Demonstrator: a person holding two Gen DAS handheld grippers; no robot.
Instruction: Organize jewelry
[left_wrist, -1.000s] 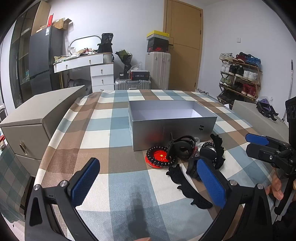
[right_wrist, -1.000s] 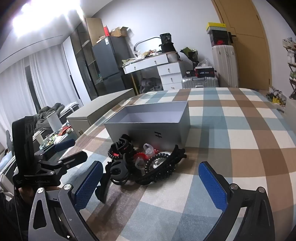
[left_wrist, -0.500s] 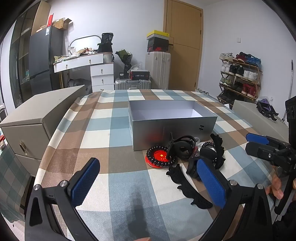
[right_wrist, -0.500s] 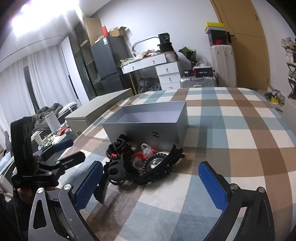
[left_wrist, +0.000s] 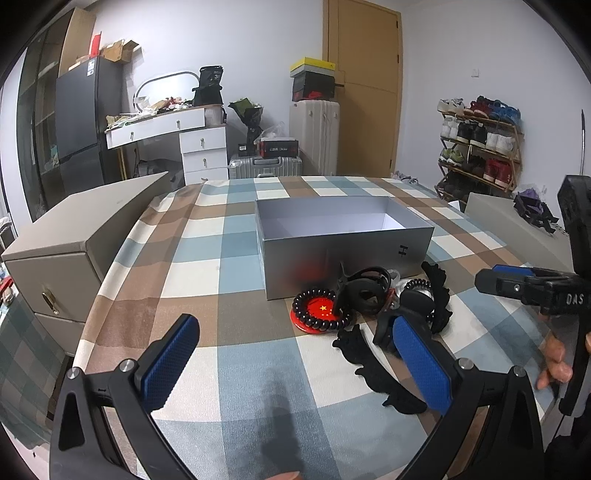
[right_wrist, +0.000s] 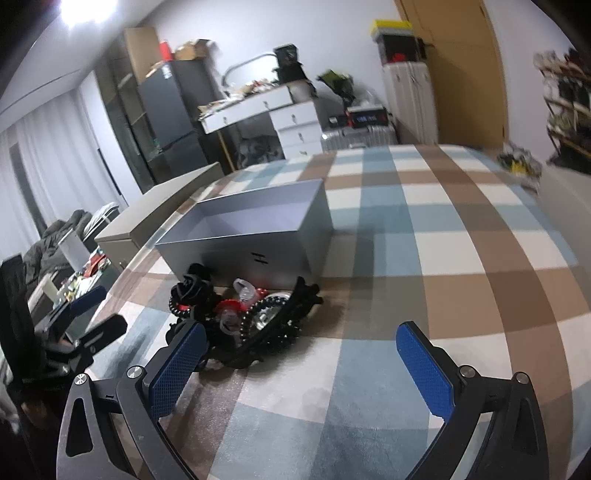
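An open silver box (left_wrist: 343, 243) stands on the checked tablecloth, also in the right wrist view (right_wrist: 255, 236). A pile of jewelry and hair pieces lies against its near side: a dark bead bracelet on a red disc (left_wrist: 319, 314), black hair clips (left_wrist: 364, 291), a long black claw clip (left_wrist: 376, 373), and a beaded ring with a metal piece (right_wrist: 269, 314). My left gripper (left_wrist: 295, 358) is open and empty, short of the pile. My right gripper (right_wrist: 295, 362) is open and empty, just right of the pile; it shows at the right in the left wrist view (left_wrist: 517, 284).
A beige drawer cabinet (left_wrist: 70, 243) stands off the table's left edge. A white dresser (left_wrist: 173, 144), suitcases (left_wrist: 314, 136) and a shoe rack (left_wrist: 480, 147) stand beyond the table. The tablecloth (right_wrist: 461, 258) stretches right of the box.
The right wrist view has tilted and swung; the box and pile now sit lower and further left of it. The left gripper has barely moved.
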